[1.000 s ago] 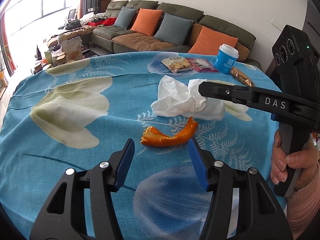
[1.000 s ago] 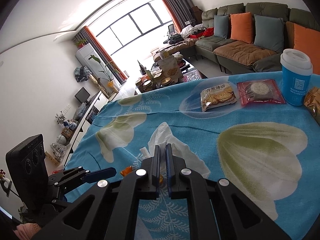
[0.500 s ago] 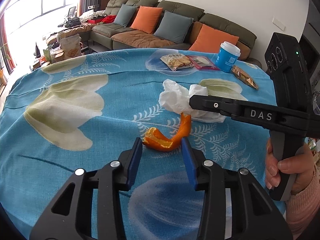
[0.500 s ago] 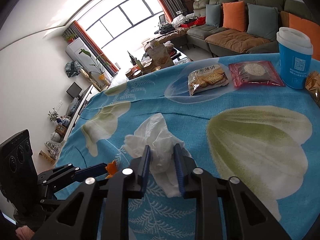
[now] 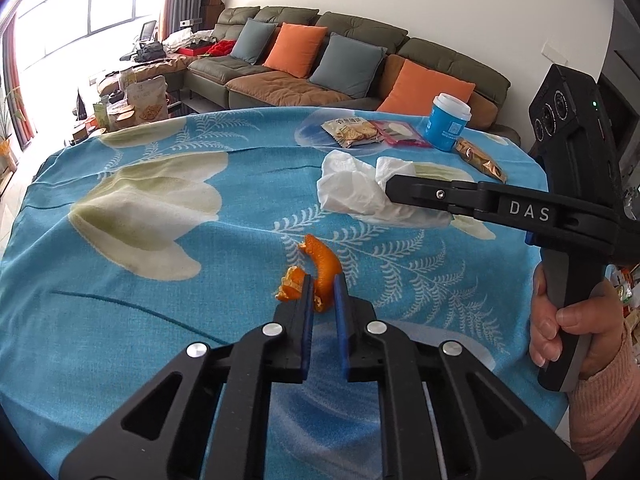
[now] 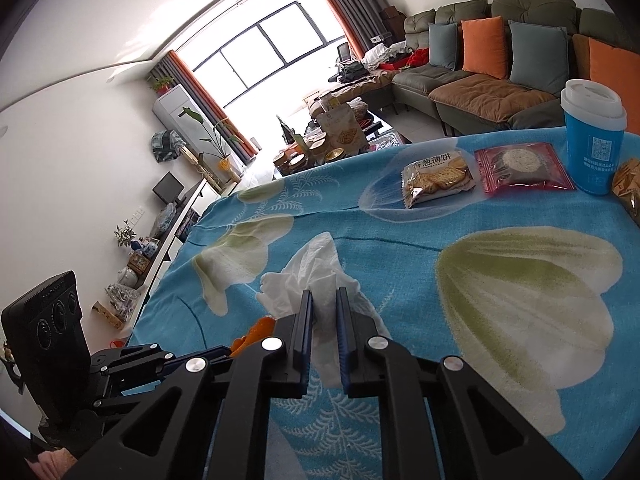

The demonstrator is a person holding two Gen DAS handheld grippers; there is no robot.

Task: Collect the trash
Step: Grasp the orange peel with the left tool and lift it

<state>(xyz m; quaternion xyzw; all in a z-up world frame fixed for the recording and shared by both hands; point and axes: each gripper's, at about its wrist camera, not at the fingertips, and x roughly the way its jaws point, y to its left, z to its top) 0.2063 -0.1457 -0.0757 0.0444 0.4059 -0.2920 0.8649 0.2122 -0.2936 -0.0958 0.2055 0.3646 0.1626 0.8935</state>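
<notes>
A green-brown sectional sofa with orange and grey-blue cushions is set against the far white wall. Daylight is admitted through a large window framed by orange-edged curtains. A low white cabinet is placed along the left wall.

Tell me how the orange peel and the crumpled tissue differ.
Colour: the orange peel is bright orange, the crumpled tissue white.
Size: the peel is a small curled strip, the tissue a larger loose wad.
Grip: the left claw pinches the peel; the right claw pinches the tissue.
Both are trash on the blue floral tablecloth, each clamped.
</notes>
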